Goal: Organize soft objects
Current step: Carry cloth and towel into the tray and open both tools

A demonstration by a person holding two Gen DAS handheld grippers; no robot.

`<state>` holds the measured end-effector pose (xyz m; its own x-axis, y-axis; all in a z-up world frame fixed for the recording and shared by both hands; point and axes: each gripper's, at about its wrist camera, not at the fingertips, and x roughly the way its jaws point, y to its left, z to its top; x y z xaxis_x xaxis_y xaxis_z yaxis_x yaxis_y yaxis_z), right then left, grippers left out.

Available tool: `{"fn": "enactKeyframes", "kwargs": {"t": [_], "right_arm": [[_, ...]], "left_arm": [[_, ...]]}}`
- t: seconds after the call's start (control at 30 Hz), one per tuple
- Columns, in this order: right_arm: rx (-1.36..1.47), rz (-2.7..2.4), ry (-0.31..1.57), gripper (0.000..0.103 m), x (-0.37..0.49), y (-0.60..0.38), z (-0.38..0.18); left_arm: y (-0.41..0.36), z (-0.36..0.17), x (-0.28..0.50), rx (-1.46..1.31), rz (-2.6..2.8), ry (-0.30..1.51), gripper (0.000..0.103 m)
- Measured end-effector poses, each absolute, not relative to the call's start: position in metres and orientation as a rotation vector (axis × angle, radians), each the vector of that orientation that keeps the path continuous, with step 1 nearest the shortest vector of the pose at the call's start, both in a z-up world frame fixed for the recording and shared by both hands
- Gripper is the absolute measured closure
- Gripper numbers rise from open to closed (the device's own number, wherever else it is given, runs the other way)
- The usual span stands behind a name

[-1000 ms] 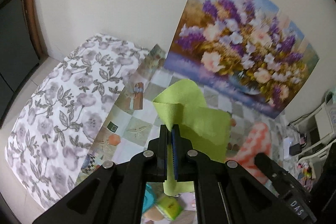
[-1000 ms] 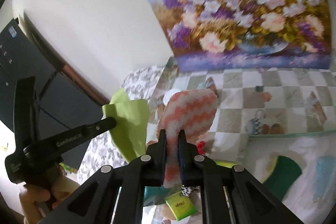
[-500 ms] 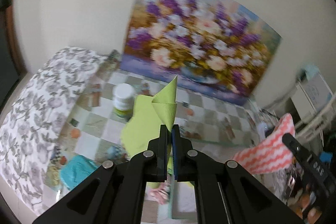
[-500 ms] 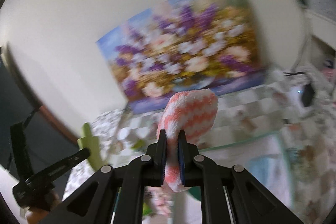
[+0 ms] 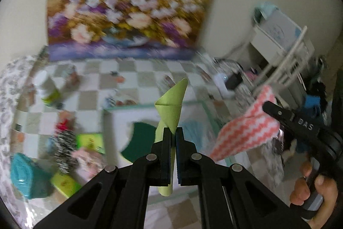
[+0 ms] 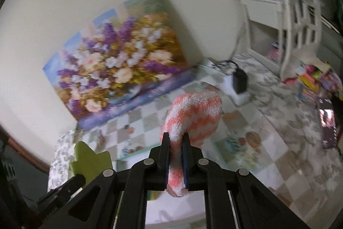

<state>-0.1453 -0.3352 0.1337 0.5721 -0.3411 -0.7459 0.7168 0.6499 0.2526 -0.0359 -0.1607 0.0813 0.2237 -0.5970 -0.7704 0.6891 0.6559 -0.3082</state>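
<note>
My left gripper (image 5: pixel 173 132) is shut on a thin lime-green cloth (image 5: pixel 171 104) that sticks up in a folded cone above the jaws, over a white tray (image 5: pixel 120 119). My right gripper (image 6: pixel 175 138) is shut on a fluffy orange-and-white zigzag cloth (image 6: pixel 195 115) that bulges above the jaws. In the left wrist view the zigzag cloth (image 5: pixel 244 134) hangs at the right from the right gripper, held by a hand (image 5: pixel 313 188). In the right wrist view the green cloth (image 6: pixel 85 162) shows at the lower left.
A dark green sponge (image 5: pixel 139 141) and a light blue cloth (image 5: pixel 193 132) lie in the tray. Left of it sit a teal pouch (image 5: pixel 23 175), green packets (image 5: pixel 90 141), a speckled item (image 5: pixel 65 147) and a white jar (image 5: pixel 46 87). A flower painting (image 5: pixel 124 12) leans on the wall; a white rack (image 6: pixel 295 14) stands right.
Both grippers have swung to the right across the checked tablecloth, each keeping its cloth. The left view now sits over the white tray; the floral bedding has slid out to the left edge.
</note>
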Motion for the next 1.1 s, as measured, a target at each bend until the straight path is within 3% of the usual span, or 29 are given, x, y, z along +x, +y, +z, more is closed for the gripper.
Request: {"fn": "enactKeyframes", "kwargs": {"t": [0.57, 1.1], "right_arm": [[0.661, -0.614, 1.079, 0.092, -0.119, -0.337, 0.028], [0.631, -0.508, 1.340, 0.089, -0.097, -0.305, -0.043]], "left_arm": [[-0.183, -0.018, -0.030, 0.277, -0.739, 1.222, 0.099], [-0.174, -0.066, -0.028, 0.360, -0.639, 1.358, 0.097]]}}
